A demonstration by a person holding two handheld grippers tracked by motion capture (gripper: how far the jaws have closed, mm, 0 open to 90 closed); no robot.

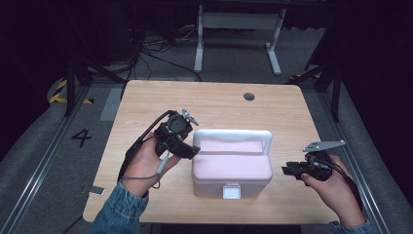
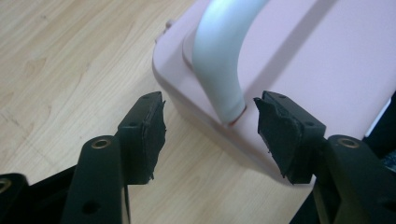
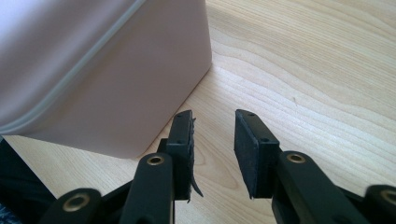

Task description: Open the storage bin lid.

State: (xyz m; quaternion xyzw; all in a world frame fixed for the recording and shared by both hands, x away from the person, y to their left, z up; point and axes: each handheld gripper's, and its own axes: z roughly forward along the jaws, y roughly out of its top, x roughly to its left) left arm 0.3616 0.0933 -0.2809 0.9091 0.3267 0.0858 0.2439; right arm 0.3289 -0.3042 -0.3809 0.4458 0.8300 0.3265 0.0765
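Note:
A pink lidded box with a white carry handle and a white front latch stands on the wooden table. My left gripper is at the box's left end, open. In the left gripper view its jaws straddle the base of the white handle where it meets the pink lid, not touching it. My right gripper hovers just off the box's right side, open and empty. In the right gripper view the pink box wall is to the left.
A dark round hole sits near the table's far edge. A white desk frame and cables lie on the floor beyond. The table has bare wood behind the box and on both sides.

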